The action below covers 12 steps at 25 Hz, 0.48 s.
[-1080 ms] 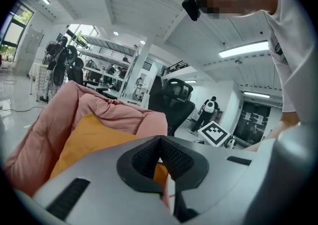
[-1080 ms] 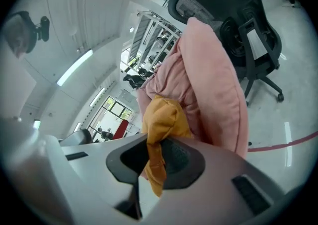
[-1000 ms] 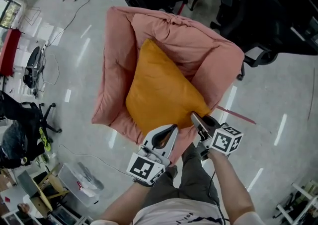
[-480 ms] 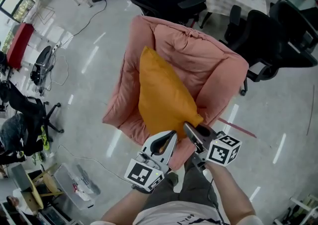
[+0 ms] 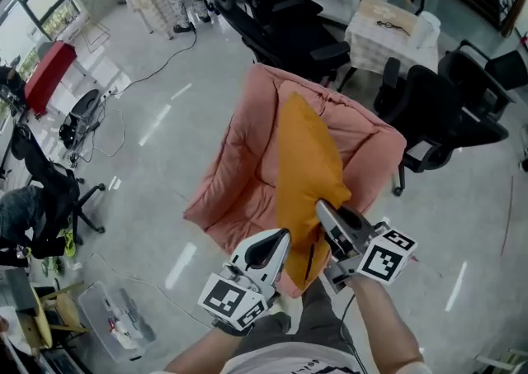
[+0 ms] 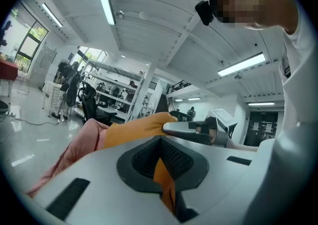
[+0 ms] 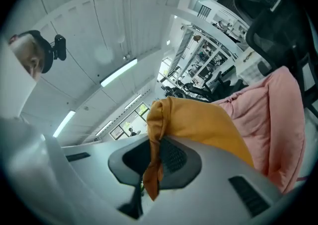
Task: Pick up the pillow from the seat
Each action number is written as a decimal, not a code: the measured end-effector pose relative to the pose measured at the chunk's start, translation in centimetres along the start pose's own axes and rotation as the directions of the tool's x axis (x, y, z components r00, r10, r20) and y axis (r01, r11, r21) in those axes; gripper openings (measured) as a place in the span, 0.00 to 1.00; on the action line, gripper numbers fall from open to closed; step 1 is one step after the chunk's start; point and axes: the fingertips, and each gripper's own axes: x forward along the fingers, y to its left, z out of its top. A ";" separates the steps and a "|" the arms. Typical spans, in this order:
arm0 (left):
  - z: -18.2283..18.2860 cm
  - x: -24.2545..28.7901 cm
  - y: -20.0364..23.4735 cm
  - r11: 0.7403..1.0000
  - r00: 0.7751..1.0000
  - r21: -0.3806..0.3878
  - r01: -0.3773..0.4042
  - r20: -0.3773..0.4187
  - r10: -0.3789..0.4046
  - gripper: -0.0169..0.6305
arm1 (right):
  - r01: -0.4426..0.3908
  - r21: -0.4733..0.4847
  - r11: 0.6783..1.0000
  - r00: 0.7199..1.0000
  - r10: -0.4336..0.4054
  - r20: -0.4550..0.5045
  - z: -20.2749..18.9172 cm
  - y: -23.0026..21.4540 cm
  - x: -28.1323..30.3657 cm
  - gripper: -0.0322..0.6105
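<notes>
The orange pillow [image 5: 305, 158] hangs on edge above the pink padded seat [image 5: 235, 174], its lower end gathered at both grippers. My left gripper [image 5: 283, 237] is shut on a fold of the pillow's lower edge [image 6: 164, 182]. My right gripper [image 5: 322, 209] is shut on a bunched corner [image 7: 149, 169]; its jaws have just been closing with that fabric between them. In the left gripper view the pillow [image 6: 134, 129] stretches ahead over the seat [image 6: 74, 152], with the right gripper [image 6: 191, 128] beside it. The right gripper view shows the pillow [image 7: 198, 122] against the seat [image 7: 283, 114].
Black office chairs stand behind the seat [image 5: 289, 30] and to its right [image 5: 450, 96]. A small cloth-covered table [image 5: 384, 30] sits at the back. A clear plastic box [image 5: 115, 323] and cables lie on the glossy floor at the left.
Both grippers have risen with the pillow. It lay flat across the seat before; now it is lifted off the cushion and hangs upright from the two grips.
</notes>
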 end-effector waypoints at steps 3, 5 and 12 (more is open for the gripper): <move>2.8 -1.1 -1.4 1.000 0.999 0.003 0.029 0.038 -0.029 0.04 | 0.005 -0.032 0.999 0.999 -0.003 0.037 2.4 2.6 -1.3 0.10; 4.6 -1.7 -2.5 0.999 0.996 0.008 0.054 0.064 -0.054 0.04 | 0.010 -0.049 0.999 0.998 -0.007 0.057 3.7 4.2 -2.4 0.10; 9.7 -3.8 -6.3 0.991 0.985 0.027 0.132 0.112 -0.134 0.04 | 0.012 -0.078 0.997 0.991 -0.002 0.131 7.4 10.0 -6.7 0.10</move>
